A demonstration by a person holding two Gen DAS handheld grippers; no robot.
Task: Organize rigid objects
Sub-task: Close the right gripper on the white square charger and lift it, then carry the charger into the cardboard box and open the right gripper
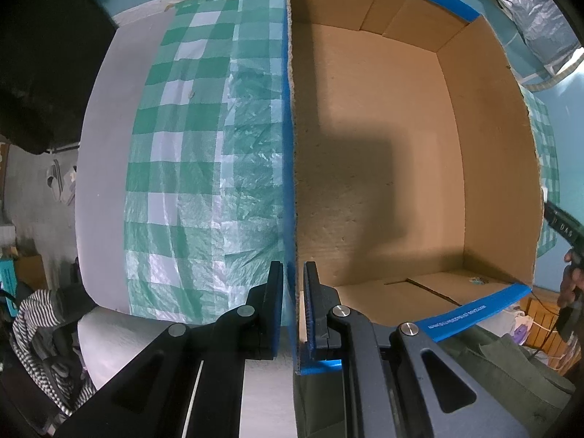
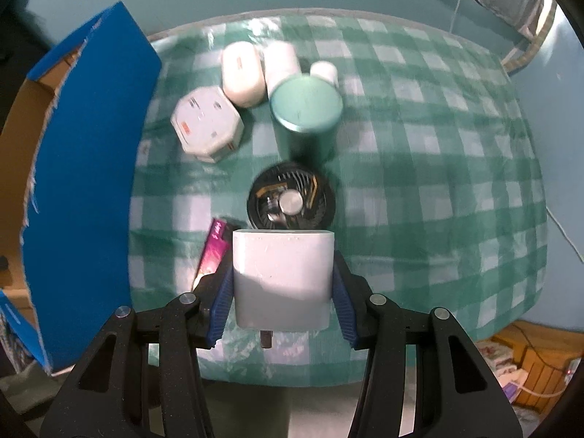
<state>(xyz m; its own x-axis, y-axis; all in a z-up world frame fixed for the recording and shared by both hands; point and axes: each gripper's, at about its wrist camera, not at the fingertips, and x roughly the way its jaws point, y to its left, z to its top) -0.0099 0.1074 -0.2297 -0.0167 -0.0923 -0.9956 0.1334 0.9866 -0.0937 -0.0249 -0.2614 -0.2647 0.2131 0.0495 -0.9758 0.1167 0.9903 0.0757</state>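
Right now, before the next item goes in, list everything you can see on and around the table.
cardboard box: one, brown inside, blue outside, on the table's left, nothing visible inside
checked cloth: one, green and white, covering the table
white block: one, clamped in the right gripper
small fan: one, black, lying flat beyond the block
green tub: one, teal, upright behind the fan
octagonal box: one, whitish, left of the tub
white containers: three, at the far cluster
pink packet: one, left of the block
left hand-held gripper: black, closed on the box's wall
right hand-held gripper: black, blue pads, gripping the block
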